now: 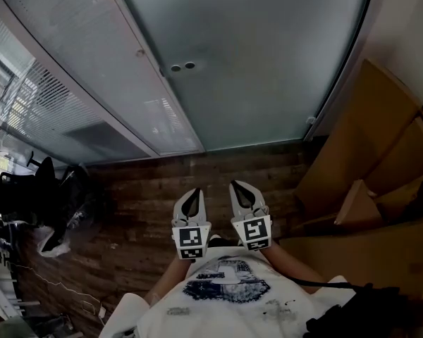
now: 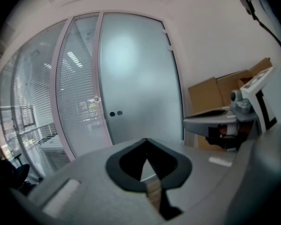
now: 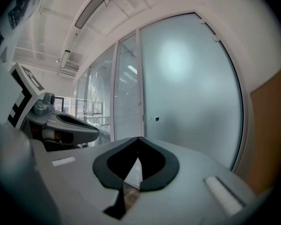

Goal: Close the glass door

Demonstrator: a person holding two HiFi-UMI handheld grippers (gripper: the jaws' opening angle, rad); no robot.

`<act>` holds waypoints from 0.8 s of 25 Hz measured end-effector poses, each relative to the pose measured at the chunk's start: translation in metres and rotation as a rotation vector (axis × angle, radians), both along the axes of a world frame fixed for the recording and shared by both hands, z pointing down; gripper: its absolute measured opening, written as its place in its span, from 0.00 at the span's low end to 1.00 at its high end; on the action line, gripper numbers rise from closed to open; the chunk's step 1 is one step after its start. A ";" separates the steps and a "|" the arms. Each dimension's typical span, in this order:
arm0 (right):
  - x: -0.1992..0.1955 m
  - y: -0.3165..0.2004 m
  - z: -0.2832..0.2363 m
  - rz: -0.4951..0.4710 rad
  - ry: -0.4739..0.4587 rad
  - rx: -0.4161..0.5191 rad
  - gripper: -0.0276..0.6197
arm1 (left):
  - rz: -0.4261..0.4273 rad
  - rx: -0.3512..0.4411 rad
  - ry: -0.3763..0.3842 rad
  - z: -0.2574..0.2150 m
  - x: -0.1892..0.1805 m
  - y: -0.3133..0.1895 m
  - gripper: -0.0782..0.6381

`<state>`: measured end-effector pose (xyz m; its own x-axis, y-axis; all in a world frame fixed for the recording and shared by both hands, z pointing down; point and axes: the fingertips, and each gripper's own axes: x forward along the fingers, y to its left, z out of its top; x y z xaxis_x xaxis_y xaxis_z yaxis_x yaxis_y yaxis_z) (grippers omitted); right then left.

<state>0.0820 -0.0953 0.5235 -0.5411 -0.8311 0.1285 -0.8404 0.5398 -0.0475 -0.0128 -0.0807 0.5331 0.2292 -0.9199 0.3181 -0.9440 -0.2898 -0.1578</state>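
The frosted glass door [image 1: 254,55] stands straight ahead of me, with two small dark round fittings [image 1: 182,67] near its left edge. That edge lies along the pale frame post [image 1: 144,62]. The door also fills the middle of the left gripper view [image 2: 136,78] and the right gripper view [image 3: 192,88]. My left gripper [image 1: 192,191] and right gripper [image 1: 238,184] are held side by side low over the wooden floor, a good step short of the door. Both point at it. Each has its jaws shut, tips together, with nothing between them [image 2: 146,139] [image 3: 139,138].
Flattened cardboard boxes [image 1: 366,189] lean against the wall on the right, close to the door's hinge side. A glass partition with blinds [image 1: 70,83] runs off to the left. Black bags and a chair [image 1: 42,196] sit on the wooden floor [image 1: 148,196] at left.
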 end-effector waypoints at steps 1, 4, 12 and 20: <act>-0.004 0.002 0.000 -0.011 0.004 0.001 0.05 | 0.000 0.000 0.000 0.000 -0.001 0.002 0.11; -0.010 0.006 0.000 -0.035 0.009 -0.004 0.05 | 0.000 0.000 0.001 0.001 -0.004 0.005 0.11; -0.016 0.016 0.011 -0.016 0.048 -0.047 0.05 | 0.002 -0.027 0.008 0.008 -0.021 0.013 0.11; -0.027 0.027 0.018 0.014 0.065 -0.078 0.05 | 0.013 -0.033 0.026 0.011 -0.039 0.017 0.11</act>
